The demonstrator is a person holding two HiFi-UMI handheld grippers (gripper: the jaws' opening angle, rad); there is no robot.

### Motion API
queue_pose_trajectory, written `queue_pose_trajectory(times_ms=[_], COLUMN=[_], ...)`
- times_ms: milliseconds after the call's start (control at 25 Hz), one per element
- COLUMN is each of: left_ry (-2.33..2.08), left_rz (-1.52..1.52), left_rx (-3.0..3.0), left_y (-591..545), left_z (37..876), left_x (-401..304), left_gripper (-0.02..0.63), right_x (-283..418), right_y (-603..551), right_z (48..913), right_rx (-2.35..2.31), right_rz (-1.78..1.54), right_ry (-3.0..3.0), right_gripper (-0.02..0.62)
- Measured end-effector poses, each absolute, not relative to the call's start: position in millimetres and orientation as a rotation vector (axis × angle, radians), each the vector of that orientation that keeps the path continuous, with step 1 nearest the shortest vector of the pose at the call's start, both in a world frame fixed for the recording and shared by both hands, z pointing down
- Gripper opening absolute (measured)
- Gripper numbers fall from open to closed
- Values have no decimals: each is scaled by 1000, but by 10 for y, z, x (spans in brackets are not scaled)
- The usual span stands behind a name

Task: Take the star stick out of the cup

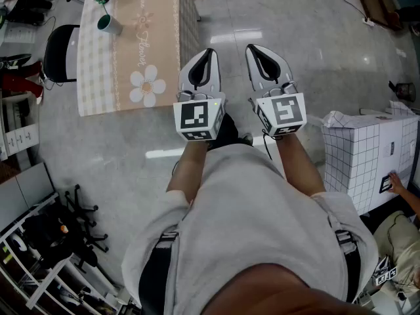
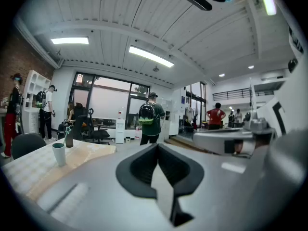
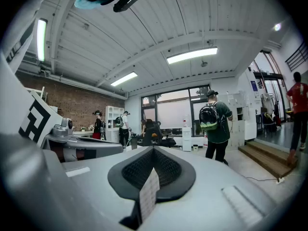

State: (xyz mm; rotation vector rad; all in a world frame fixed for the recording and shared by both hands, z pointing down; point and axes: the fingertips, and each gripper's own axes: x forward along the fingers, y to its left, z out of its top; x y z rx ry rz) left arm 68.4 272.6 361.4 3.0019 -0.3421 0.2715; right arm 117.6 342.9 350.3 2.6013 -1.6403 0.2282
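A white cup (image 1: 109, 23) with a green inside stands on the beige flowered tablecloth (image 1: 141, 44) at the far upper left, and the green star stick (image 1: 100, 2) leans out of it. The left gripper view shows the same cup (image 2: 58, 153) and stick (image 2: 67, 130) far off at the left. My left gripper (image 1: 209, 52) and right gripper (image 1: 256, 48) are side by side over the floor, well short of the table and to its right. Both point forward and nearly level. Each has its jaws shut with nothing between them, as the left gripper (image 2: 158, 146) and right gripper (image 3: 154, 149) views show.
A black chair (image 1: 58, 52) stands left of the table. A white gridded box (image 1: 367, 155) is at the right, with a seated person's hand (image 1: 396, 182) beside it. A black rack (image 1: 46, 248) fills the lower left. A person with a backpack (image 2: 149, 124) stands ahead.
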Motion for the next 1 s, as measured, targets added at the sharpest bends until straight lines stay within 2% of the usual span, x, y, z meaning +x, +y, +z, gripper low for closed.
queue_pose_trajectory(times_ms=[400, 1000], left_ry=[-442, -857], left_rz=[248, 236], left_rx=[2969, 2825], left_y=[1616, 89], left_z=[3573, 3655], left_x=[762, 139], left_gripper=[3, 3], right_x=[1266, 894], right_y=[2151, 336], right_z=[3431, 3580], right_rx=[2487, 2109], right_rz=[197, 220], right_ry=[-1776, -2129], right_gripper=[-2, 0])
